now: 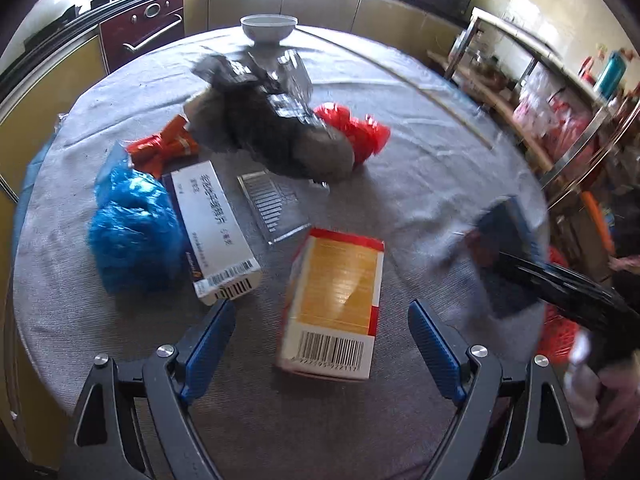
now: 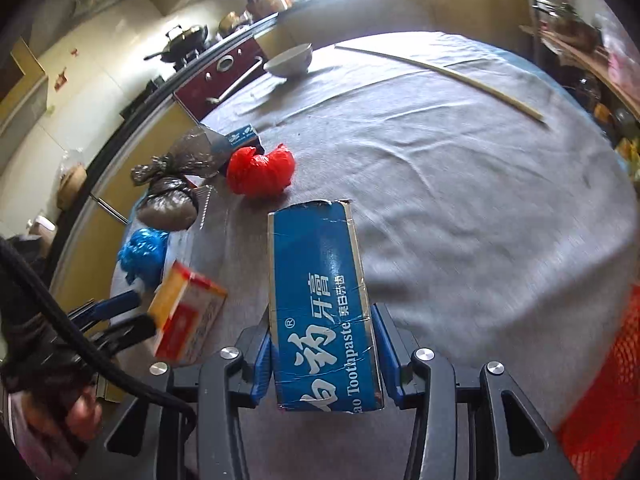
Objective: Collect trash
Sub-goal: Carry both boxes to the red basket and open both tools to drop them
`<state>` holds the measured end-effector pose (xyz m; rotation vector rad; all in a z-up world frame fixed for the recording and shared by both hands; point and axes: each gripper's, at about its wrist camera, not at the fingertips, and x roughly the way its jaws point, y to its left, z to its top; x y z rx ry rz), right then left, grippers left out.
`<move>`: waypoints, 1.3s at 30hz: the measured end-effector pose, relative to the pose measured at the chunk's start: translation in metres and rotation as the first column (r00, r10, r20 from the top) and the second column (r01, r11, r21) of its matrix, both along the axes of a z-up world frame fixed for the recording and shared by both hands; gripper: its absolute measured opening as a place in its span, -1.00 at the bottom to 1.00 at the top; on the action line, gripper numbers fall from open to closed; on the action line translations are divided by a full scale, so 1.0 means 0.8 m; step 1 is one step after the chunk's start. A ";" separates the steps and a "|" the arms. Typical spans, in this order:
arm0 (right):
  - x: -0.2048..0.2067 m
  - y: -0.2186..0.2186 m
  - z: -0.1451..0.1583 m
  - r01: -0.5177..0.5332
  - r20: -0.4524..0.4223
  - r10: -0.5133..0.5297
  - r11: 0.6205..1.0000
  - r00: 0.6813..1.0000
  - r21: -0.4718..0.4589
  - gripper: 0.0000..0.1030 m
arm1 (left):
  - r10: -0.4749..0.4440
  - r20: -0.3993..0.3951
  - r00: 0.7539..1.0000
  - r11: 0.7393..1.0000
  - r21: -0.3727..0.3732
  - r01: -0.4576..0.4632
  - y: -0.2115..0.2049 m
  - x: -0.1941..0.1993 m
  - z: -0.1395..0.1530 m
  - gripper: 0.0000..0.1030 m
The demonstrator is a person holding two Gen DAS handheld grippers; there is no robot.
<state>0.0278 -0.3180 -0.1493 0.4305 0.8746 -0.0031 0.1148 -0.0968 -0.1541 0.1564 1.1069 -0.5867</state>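
My right gripper (image 2: 322, 316) is shut on a blue toothpaste box (image 2: 320, 304), held just above the grey round table (image 2: 480, 200). My left gripper (image 1: 320, 306) is open and straddles a yellow-and-red carton (image 1: 336, 300) lying on the table; its blue pads stand clear of both sides of the carton. Other trash lies beyond: a white-and-purple box (image 1: 212, 232), a crumpled blue bag (image 1: 132, 236), a red wrapper (image 1: 160, 148), a clear plastic tray (image 1: 272, 208), a dark grey knotted bag (image 1: 272, 136) and a red bag (image 1: 360, 132).
A white bowl (image 1: 268, 28) stands at the table's far edge. A long thin stick (image 2: 440, 72) lies across the far right of the cloth. Red netting (image 2: 608, 380) shows at the table's near right edge. A stove and counters run behind the table.
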 end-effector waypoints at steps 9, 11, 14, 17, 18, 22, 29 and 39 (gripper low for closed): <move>-0.078 -0.023 0.010 0.059 0.141 -0.066 0.997 0.988 0.056 -0.08 | -0.013 -0.004 1.000 0.999 0.040 0.013 -0.021 -0.008 -0.012 0.00; -0.097 -0.037 0.012 0.091 0.169 -0.103 0.993 0.980 0.076 -0.08 | -0.037 0.003 0.999 0.999 0.026 0.037 -0.027 -0.014 -0.004 0.00; -0.130 -0.061 0.016 0.168 0.199 -0.181 0.982 0.963 0.081 -0.08 | -0.116 0.023 0.993 0.993 0.016 0.115 -0.054 -0.031 0.015 0.00; -0.172 -0.096 0.011 0.275 0.202 -0.291 0.956 0.935 0.103 -0.08 | -0.241 0.050 0.969 0.970 0.002 0.241 -0.103 -0.058 0.035 0.00; -0.187 -0.107 0.009 0.311 0.201 -0.326 0.945 0.924 0.104 -0.08 | -0.280 0.055 0.958 0.960 0.001 0.281 -0.121 -0.066 0.040 0.00; -0.245 -0.156 -0.004 0.446 0.178 -0.466 0.884 0.867 0.139 -0.08 | -0.450 0.054 0.891 0.892 -0.010 0.451 -0.217 -0.109 0.048 0.00; -0.328 -0.225 -0.036 0.608 0.125 -0.631 0.773 0.766 0.179 -0.03 | -0.635 0.008 0.773 0.772 -0.044 0.634 -0.359 -0.175 0.026 0.00; -0.362 -0.257 -0.062 0.653 0.111 -0.692 0.713 0.713 0.255 0.11 | -0.671 -0.055 0.740 0.742 -0.027 0.670 -0.430 -0.211 -0.010 0.16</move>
